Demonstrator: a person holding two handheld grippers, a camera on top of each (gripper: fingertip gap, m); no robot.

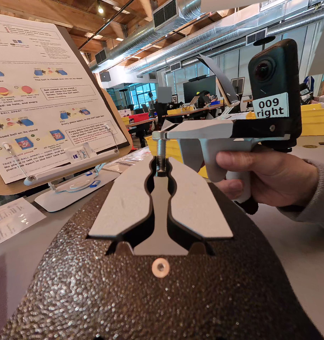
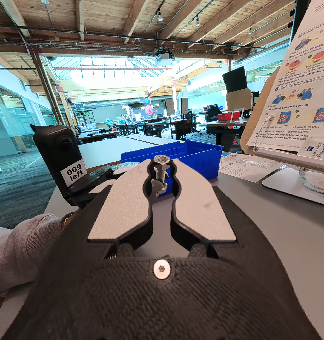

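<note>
A shiny metal bolt [image 1: 161,155] stands straight up and down between the two grippers, so its long line runs from low to high. The left gripper [image 1: 161,170] is almost shut and pinches the low end of the bolt, right at its fingertips. The right gripper [image 2: 161,162] comes in from the right side, flat and level, and its tips are squeezed onto the six-sided nut [image 2: 161,159] at the top of the bolt (in the left wrist view you can see its tips [image 1: 167,132] touching that top piece). So the bolt sits at the very tip of both grippers, and both are just as near to it. A hand [image 1: 267,176] holds the right gripper's handle. Just behind the bolt is a blue box [image 2: 198,156] on the grey table [image 2: 267,220]. A stand with a picture sheet [image 1: 47,95] is on the far left.
</note>
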